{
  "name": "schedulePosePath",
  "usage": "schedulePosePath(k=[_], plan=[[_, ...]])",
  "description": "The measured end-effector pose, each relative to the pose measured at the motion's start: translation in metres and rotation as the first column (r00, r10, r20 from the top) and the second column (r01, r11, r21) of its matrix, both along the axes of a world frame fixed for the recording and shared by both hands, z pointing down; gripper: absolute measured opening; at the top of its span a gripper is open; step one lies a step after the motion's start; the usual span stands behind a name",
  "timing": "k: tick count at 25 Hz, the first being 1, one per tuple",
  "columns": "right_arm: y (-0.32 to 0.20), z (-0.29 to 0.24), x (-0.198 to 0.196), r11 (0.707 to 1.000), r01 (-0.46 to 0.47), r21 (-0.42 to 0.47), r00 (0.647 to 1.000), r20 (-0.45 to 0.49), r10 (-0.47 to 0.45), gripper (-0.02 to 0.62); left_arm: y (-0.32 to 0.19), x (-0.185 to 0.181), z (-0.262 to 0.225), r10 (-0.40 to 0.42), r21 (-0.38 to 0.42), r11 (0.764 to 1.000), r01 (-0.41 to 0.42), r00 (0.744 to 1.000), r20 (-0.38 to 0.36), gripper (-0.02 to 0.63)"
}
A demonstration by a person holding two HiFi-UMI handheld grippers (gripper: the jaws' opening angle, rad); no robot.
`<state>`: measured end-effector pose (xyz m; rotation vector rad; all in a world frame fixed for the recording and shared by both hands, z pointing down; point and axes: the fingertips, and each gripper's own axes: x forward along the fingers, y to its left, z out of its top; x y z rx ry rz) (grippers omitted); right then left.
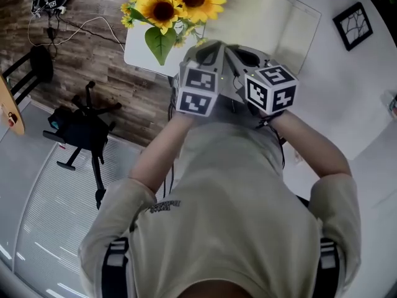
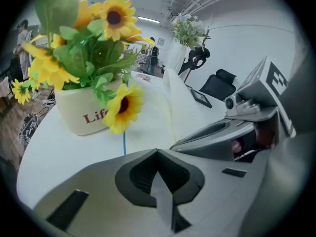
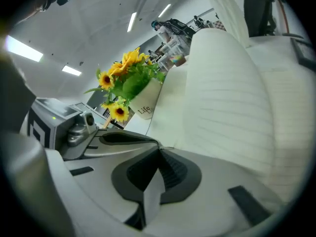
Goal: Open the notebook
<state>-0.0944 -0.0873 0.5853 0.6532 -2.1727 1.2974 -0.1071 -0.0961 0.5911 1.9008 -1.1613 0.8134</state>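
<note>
The notebook [image 1: 273, 23] lies spread open on the surface [image 1: 353, 85], just ahead of both tools, its fold running away from the person. The right hand-held gripper [image 3: 159, 152] looks nearer its pages, jaws together and empty. The left hand-held gripper [image 2: 159, 154] is likewise closed on nothing.

L gripper view: bloom is blocking part of pot [image 2: 84, 115] print. Head view: sunflowers [image 1: 177, 2] are covering pot and notebook [image 1: 279, 23] left corner; top edge is cutting both. R gripper view: notebook page is blurring, running off rt edge.
</note>
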Motion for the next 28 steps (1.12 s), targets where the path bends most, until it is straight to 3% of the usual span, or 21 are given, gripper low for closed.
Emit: schedulePosePath(k=[8,14,19,21,25,28], plan=[[0.004,0.006,-0.009,1.0,0.015,-0.007,1.0,0.023,-0.015,0.003,0.002,-0.008,-0.004,-0.002,-0.007,1.0,0.001,1.0,-0.014,0.012],[0.007,0.006,-0.012,1.0,0.007,-0.03,0.997,0.076,-0.004,0.003,-0.022,0.028,-0.065,0.155,0.117,0.983,-0.142,0.983,-0.104,0.012],[0.006,0.006,-0.009,0.997,-0.036,-0.074,0.991,0.127,0.045,0.003,-0.031,0.074,-0.032,0.318,-0.029,0.945,-0.326,0.935,-0.155,0.012],[0.01,0.005,-0.008,0.992,-0.019,-0.124,0.988,0.151,0.038,0.002,-0.031,0.076,-0.019,0.327,-0.08,0.937,-0.341,0.933,-0.151,0.012],[0.034,-0.008,0.0,0.976,0.139,-0.166,0.978,0.181,-0.108,0.003,-0.03,0.071,-0.002,0.324,-0.115,0.935,-0.335,0.94,-0.107,0.012],[0.017,-0.031,0.034,0.994,0.037,-0.098,0.983,0.182,-0.019,0.002,-0.03,0.068,0.002,0.306,-0.119,0.941,-0.318,0.945,-0.113,0.012]])
